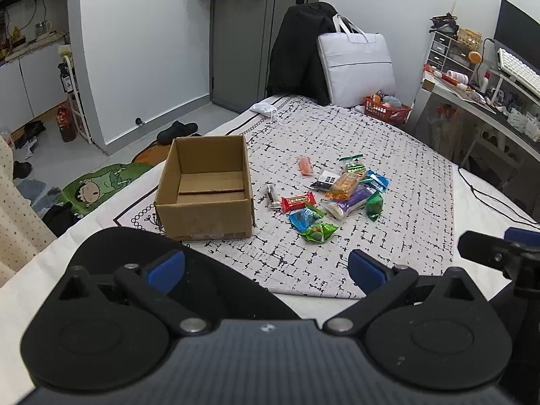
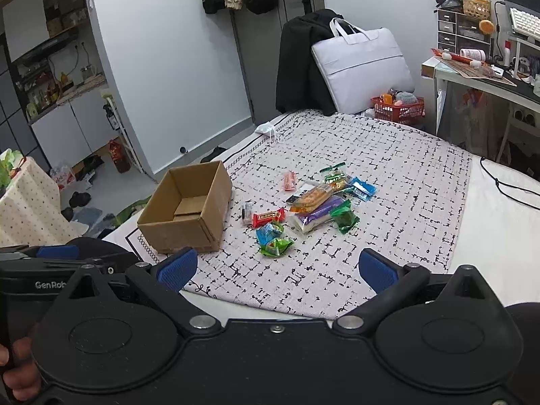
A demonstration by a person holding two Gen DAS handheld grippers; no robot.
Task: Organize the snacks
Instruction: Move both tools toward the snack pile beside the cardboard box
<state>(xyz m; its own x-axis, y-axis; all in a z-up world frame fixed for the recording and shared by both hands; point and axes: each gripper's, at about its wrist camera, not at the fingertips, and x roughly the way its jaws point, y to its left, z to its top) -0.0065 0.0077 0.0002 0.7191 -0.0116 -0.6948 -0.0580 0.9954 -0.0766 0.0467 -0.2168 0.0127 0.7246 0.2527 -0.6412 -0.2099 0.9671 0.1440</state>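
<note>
Left wrist view looks down at a heap of wrapped snacks [image 1: 337, 195] lying on a patterned blanket [image 1: 388, 155] spread over a bed. Among them are a red bar [image 1: 298, 201], a purple pack [image 1: 351, 200], an orange pack of biscuits [image 1: 344, 185], several green and blue packets, and a small orange sachet [image 1: 304, 165] a little apart at the far side. Just left of the heap stands an open cardboard box [image 1: 206, 185], empty except for a loose flap on its floor.

Nearer, at the bottom of the view, the left gripper [image 1: 266, 266] hovers with its blue pads spread wide and nothing between them. The right gripper [image 2: 278, 268], seen from its own camera, is also spread wide and empty, with the snacks [image 2: 314, 207] and the box [image 2: 189, 209] well ahead of it. Both hang near the bed's front edge, side by side.

Around the bed are a dark jacket on a chair, a white bag [image 1: 357, 57], a red basket [image 1: 388, 108] and a cluttered desk on the right.

Nothing has been sorted yet, by my reading. The packets overlap and look slick, so a pinch could slip or drag a neighbour along. The light box sits close to the bed's edge, and a nudge could push it off.
</note>
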